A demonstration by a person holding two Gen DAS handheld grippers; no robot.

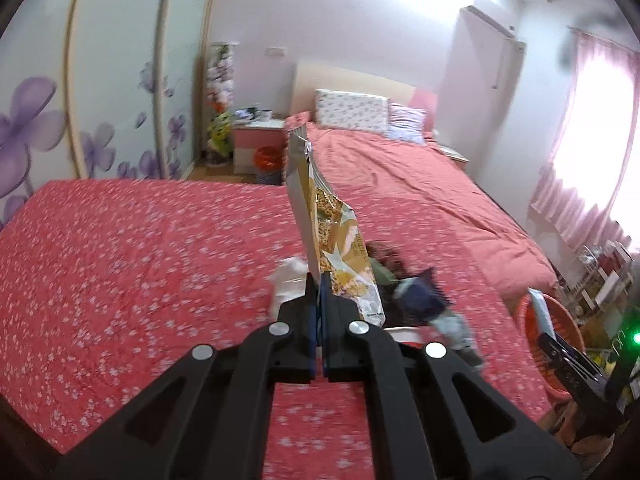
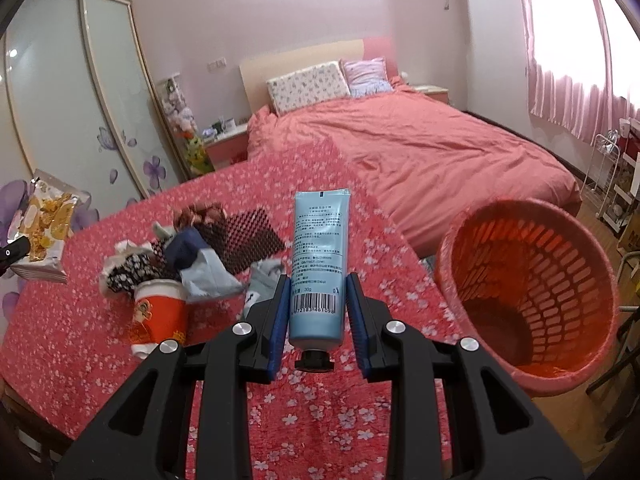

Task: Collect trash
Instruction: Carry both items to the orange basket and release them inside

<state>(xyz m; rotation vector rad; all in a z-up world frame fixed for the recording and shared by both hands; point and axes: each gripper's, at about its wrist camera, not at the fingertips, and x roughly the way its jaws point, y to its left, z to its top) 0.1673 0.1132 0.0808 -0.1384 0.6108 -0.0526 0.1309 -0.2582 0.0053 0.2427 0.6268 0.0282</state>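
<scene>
Right now both claws are loaded. The right gripper (image 2: 316, 300) pinches a pale blue tube (image 2: 319, 256) across its lower body, fingers pressed against its two sides. The tube's long axis runs straight ahead along the fingers, with the black cap pointing back toward the camera and the flat crimped end pointing forward and up. It hangs above the flowered red cloth of the table (image 2: 320, 412).

The relation that matters is tube to basket: the orange slatted basket (image 2: 528, 292) stands to the right of this claw, just off the table's edge, its mouth tipped toward the camera and apparently empty. The right hand is clearly the nearer one, so I judge a short swing rightward would bring the tube over the opening.

The left gripper (image 1: 320, 280) is closed tight on the lower edge of a snack bag (image 1: 336, 224), which stands upright from the fingers, its long axis pointing up and away. From there the basket lies far right, well apart, past the remaining pile (image 2: 180, 256) of crumpled wrappers and the tipped paper cup (image 2: 160, 316) on the table.
</scene>
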